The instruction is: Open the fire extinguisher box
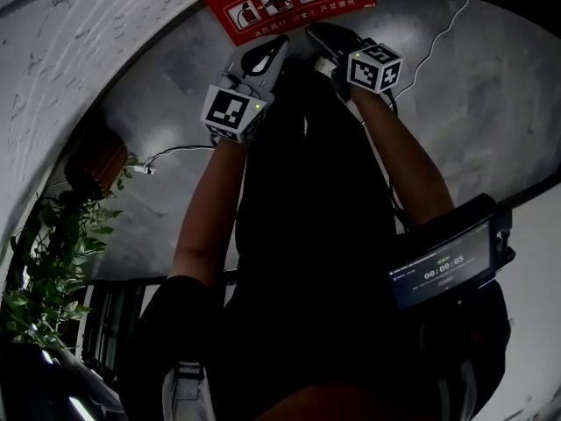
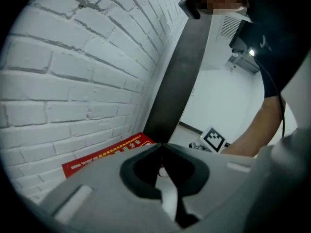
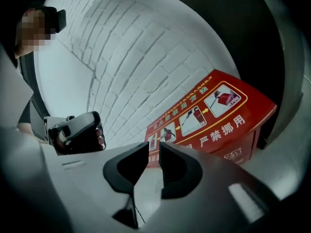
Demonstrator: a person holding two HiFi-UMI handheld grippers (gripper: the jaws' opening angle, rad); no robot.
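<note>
Box (image 3: 214, 115), red with picture panels and print along its sloping lid, stands on the grey floor (image 1: 491, 103) against the white brick wall (image 3: 121, 57), and its lid looks shut. Right tongs (image 3: 154, 147) point at the box from close in front of it, toward the lid's lower left end. Their pads stand a little apart, and only the box's front and the floor show through the gap. Left tongs (image 2: 162, 145) hang just beside them on the person's left, a bit further back from the box. Their tips meet and hold nothing, and the lid's red edge shows past them along the foot of the wall. Both are held out on bare forearms (image 1: 210, 209) from above. A thin cable (image 1: 438, 42) runs over the floor to the right of the box. A leafy plant (image 1: 53, 253) stands well apart from the box to the left. A small lit screen (image 1: 443, 270) sits at the person's right side, far back from the box.
</note>
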